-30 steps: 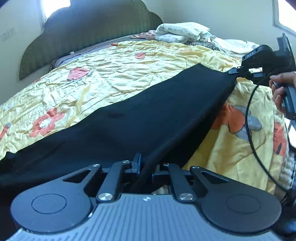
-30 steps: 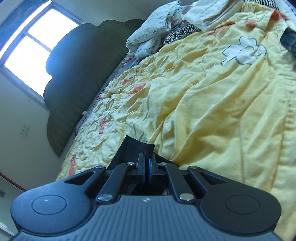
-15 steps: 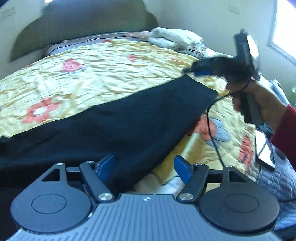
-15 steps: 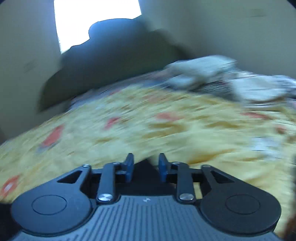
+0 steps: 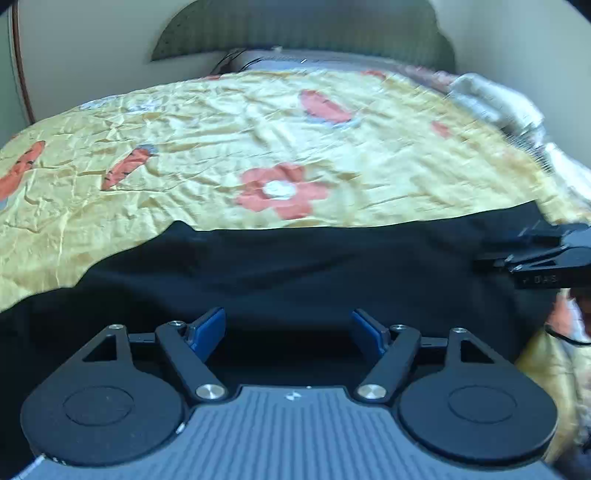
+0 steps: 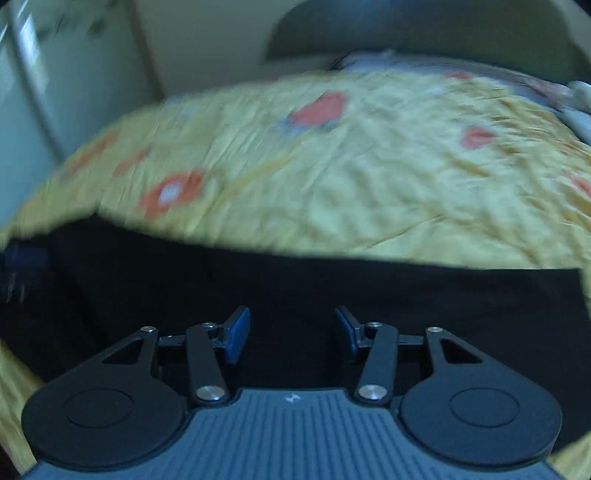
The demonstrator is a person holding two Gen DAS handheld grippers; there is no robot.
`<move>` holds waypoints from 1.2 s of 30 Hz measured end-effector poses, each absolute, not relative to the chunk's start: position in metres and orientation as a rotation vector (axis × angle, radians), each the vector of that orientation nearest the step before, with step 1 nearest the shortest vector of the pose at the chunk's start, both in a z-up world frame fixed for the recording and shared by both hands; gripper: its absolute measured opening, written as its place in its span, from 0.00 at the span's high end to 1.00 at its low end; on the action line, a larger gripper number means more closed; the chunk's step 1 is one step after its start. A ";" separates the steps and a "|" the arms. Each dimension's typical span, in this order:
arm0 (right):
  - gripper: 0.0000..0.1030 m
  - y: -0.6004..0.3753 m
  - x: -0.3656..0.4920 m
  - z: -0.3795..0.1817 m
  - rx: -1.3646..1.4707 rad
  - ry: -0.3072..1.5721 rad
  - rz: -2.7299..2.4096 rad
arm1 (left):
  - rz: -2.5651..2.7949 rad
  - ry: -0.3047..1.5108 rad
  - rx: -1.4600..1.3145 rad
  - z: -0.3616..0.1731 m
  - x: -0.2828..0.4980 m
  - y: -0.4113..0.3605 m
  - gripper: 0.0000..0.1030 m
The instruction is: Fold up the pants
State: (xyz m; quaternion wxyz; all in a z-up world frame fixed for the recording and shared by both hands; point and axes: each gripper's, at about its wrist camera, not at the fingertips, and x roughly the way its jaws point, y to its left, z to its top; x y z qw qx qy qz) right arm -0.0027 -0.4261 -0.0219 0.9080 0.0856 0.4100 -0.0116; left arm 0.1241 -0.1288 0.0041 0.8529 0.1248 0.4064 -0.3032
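The black pants (image 5: 295, 273) lie flat as a long band across the near side of the yellow flowered bedspread (image 5: 258, 147); they also show in the right wrist view (image 6: 295, 295). My left gripper (image 5: 288, 328) is open and empty, its blue pads (image 5: 207, 328) above the black cloth. My right gripper (image 6: 291, 328) is open and empty over the pants too. The right gripper also shows at the right edge of the left wrist view (image 5: 532, 254). The right wrist view is blurred.
A dark padded headboard (image 5: 303, 33) stands at the far end of the bed. Crumpled light bedding (image 5: 498, 103) lies at the far right. A pale wall and door frame (image 6: 33, 81) stand to the left.
Both grippers have let go of the pants and opened. The pants now lie flat on the bed. Both cameras have swung round to face the headboard across the pants.
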 end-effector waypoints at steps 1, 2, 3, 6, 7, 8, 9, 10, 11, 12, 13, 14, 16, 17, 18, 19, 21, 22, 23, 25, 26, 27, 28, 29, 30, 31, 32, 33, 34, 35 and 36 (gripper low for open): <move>0.47 -0.418 0.005 -0.028 0.099 0.840 -0.046 | -0.625 0.857 0.273 -0.001 0.130 -0.132 0.27; 0.44 -0.416 0.014 -0.028 0.054 0.828 -0.066 | -0.611 0.859 0.279 -0.008 0.139 -0.136 0.27; 0.44 -0.421 0.023 -0.028 0.067 0.825 -0.088 | -0.584 0.865 0.284 -0.013 0.146 -0.138 0.27; 0.43 -0.439 0.042 -0.020 0.105 0.807 -0.202 | -0.570 0.837 0.258 -0.010 0.143 -0.128 0.29; 0.42 -0.439 0.040 -0.016 0.115 0.802 -0.213 | -0.578 0.832 0.244 -0.006 0.141 -0.123 0.28; 0.42 -0.436 0.034 -0.012 0.113 0.781 -0.177 | -0.584 0.827 0.227 -0.004 0.138 -0.119 0.25; 0.43 -0.427 0.027 -0.008 0.106 0.769 -0.116 | -0.584 0.829 0.217 -0.004 0.139 -0.117 0.21; 0.43 -0.420 0.023 -0.008 0.100 0.771 -0.062 | -0.581 0.837 0.216 -0.006 0.141 -0.117 0.21; 0.43 -0.410 0.023 -0.012 0.092 0.782 -0.021 | -0.573 0.847 0.221 -0.010 0.143 -0.121 0.22; 0.43 -0.404 0.026 -0.018 0.081 0.803 0.002 | -0.560 0.862 0.225 -0.012 0.144 -0.122 0.26; 0.43 -0.401 0.036 -0.027 0.068 0.823 -0.002 | -0.551 0.869 0.220 -0.013 0.143 -0.121 0.27; 0.41 -0.402 0.041 -0.034 0.066 0.816 -0.020 | -0.555 0.861 0.206 -0.009 0.139 -0.116 0.26; 0.40 -0.409 0.045 -0.031 0.119 0.791 -0.090 | -0.560 0.836 0.155 0.001 0.127 -0.096 0.25; 0.39 -0.408 0.044 -0.023 0.129 0.767 -0.132 | -0.551 0.824 0.136 0.005 0.121 -0.086 0.23; 0.39 -0.401 0.039 -0.013 0.123 0.722 -0.133 | -0.537 0.810 0.120 0.009 0.116 -0.074 0.22; 0.39 -0.389 0.031 -0.002 0.117 0.686 -0.096 | -0.508 0.797 0.109 0.012 0.110 -0.059 0.22; 0.39 -0.357 0.024 0.007 0.125 0.658 0.068 | -0.443 0.780 0.102 0.017 0.105 -0.034 0.22; 0.41 -0.339 0.025 0.006 0.119 0.677 0.165 | -0.407 0.776 0.099 0.017 0.102 -0.021 0.22; 0.41 -0.322 0.026 0.003 0.117 0.697 0.247 | -0.366 0.780 0.097 0.017 0.101 -0.006 0.22; 0.41 -0.293 0.032 -0.010 0.104 0.743 0.362 | -0.300 0.812 0.097 0.012 0.102 0.020 0.22; 0.41 -0.283 0.035 -0.018 0.080 0.769 0.376 | -0.268 0.833 0.090 0.009 0.101 0.035 0.27; 0.41 -0.276 0.039 -0.025 0.046 0.780 0.351 | -0.247 0.834 0.070 0.010 0.097 0.050 0.29; 0.39 -0.273 0.039 -0.024 0.030 0.761 0.317 | -0.231 0.823 0.041 0.014 0.093 0.065 0.27; 0.39 -0.269 0.040 -0.019 0.047 0.764 0.287 | -0.203 0.809 0.002 0.018 0.088 0.085 0.26; 0.39 -0.262 0.039 -0.008 0.077 0.729 0.301 | -0.175 0.801 -0.037 0.022 0.085 0.099 0.26; 0.39 -0.251 0.038 0.002 0.094 0.690 0.345 | -0.143 0.798 -0.088 0.025 0.084 0.117 0.26; 0.39 -0.234 0.038 0.011 0.094 0.663 0.384 | -0.110 0.802 -0.150 0.029 0.084 0.135 0.26; 0.39 -0.211 0.038 0.019 0.071 0.627 0.423 | -0.082 0.806 -0.215 0.032 0.086 0.152 0.26; 0.39 -0.189 0.037 0.024 0.031 0.593 0.458 | -0.063 0.806 -0.280 0.035 0.086 0.168 0.26; 0.39 -0.162 0.036 0.028 -0.032 0.558 0.501 | -0.047 0.803 -0.343 0.037 0.086 0.184 0.25; 0.42 -0.133 0.034 0.028 -0.110 0.526 0.545 | -0.038 0.807 -0.391 0.039 0.087 0.196 0.25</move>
